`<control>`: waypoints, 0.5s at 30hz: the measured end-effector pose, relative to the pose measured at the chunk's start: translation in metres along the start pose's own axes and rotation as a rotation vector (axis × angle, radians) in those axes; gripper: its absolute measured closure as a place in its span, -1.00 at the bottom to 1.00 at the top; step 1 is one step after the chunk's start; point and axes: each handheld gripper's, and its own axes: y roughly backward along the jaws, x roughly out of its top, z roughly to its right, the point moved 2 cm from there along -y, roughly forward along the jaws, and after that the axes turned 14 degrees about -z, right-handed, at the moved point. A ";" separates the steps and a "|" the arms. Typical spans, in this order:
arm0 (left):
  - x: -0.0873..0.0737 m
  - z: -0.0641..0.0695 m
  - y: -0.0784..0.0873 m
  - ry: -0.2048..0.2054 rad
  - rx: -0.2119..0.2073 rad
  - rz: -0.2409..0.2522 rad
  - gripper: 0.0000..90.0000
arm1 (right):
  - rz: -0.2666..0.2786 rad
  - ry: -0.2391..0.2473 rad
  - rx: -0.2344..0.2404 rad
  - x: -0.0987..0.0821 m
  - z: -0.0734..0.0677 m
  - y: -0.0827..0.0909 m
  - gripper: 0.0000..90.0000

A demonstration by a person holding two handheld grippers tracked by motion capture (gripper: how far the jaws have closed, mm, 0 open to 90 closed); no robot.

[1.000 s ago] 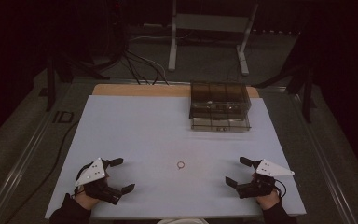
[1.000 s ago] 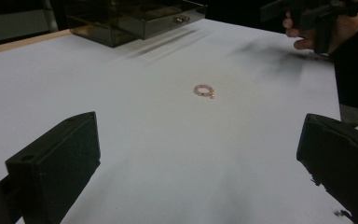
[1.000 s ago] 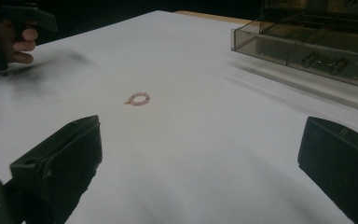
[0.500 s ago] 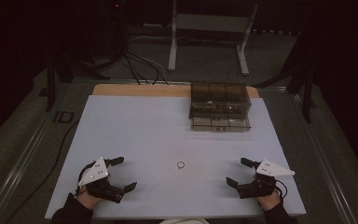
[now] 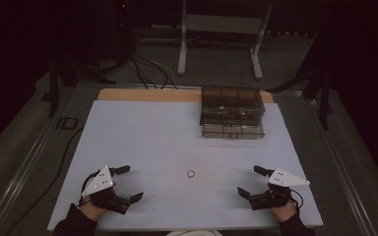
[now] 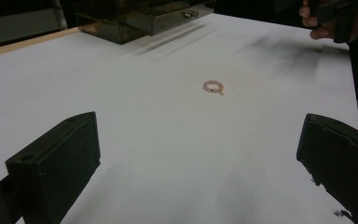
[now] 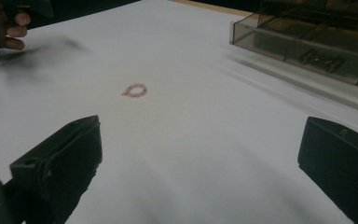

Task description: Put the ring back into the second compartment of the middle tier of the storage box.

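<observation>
A small ring (image 5: 191,173) lies near the desk's (image 5: 142,132) front edge between the left gripper (image 5: 126,183) and right gripper (image 5: 251,181), both with jaws released.

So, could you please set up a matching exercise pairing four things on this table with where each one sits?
Things:
1. ring
2. clear drawer box
3. left tool
4. right tool

Places:
A. near edge, right corner
B. far side, right of centre
C. near edge, left corner
D. middle, between the tools

Pairs: 1-D, 2-B, 3-C, 4-A
</observation>
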 end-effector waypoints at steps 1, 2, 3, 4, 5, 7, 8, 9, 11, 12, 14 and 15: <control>0.000 0.000 0.000 0.003 -0.002 0.001 -0.98 | 0.004 -0.006 0.003 0.001 0.000 0.001 -1.00; 0.000 0.000 0.000 0.003 -0.002 0.001 -0.98 | 0.006 -0.010 -0.003 0.002 0.000 0.002 -1.00; 0.000 -0.001 0.000 0.004 -0.002 0.003 -0.98 | 0.004 -0.011 -0.011 0.003 0.000 0.004 -1.00; 0.000 -0.001 0.000 0.005 -0.004 0.007 -0.98 | 0.010 -0.016 -0.009 0.004 0.000 0.005 -1.00; -0.001 -0.002 -0.001 0.006 -0.003 0.008 -0.98 | 0.016 -0.024 -0.006 0.005 0.001 0.007 -1.00; -0.001 -0.002 -0.001 0.010 -0.006 0.010 -0.98 | 0.033 -0.042 -0.002 0.008 0.001 0.010 -1.00; -0.001 -0.002 0.000 0.012 -0.006 0.007 -0.98 | 0.032 -0.037 -0.006 0.010 0.001 0.011 -1.00; -0.001 -0.002 0.000 0.014 -0.008 0.007 -0.98 | 0.026 -0.036 -0.006 0.011 0.001 0.012 -1.00; -0.001 -0.001 0.000 0.012 -0.007 0.006 -0.98 | 0.018 -0.032 -0.012 0.014 0.001 0.014 -1.00; -0.001 -0.001 0.000 0.012 -0.006 0.005 -0.98 | 0.013 -0.034 -0.015 0.015 0.001 0.014 -1.00; -0.001 -0.001 0.000 0.012 -0.008 0.004 -0.98 | 0.011 -0.035 -0.014 0.016 0.002 0.014 -1.00; -0.001 -0.001 0.000 0.010 -0.007 0.006 -0.98 | 0.006 -0.033 -0.011 0.018 0.002 0.014 -1.00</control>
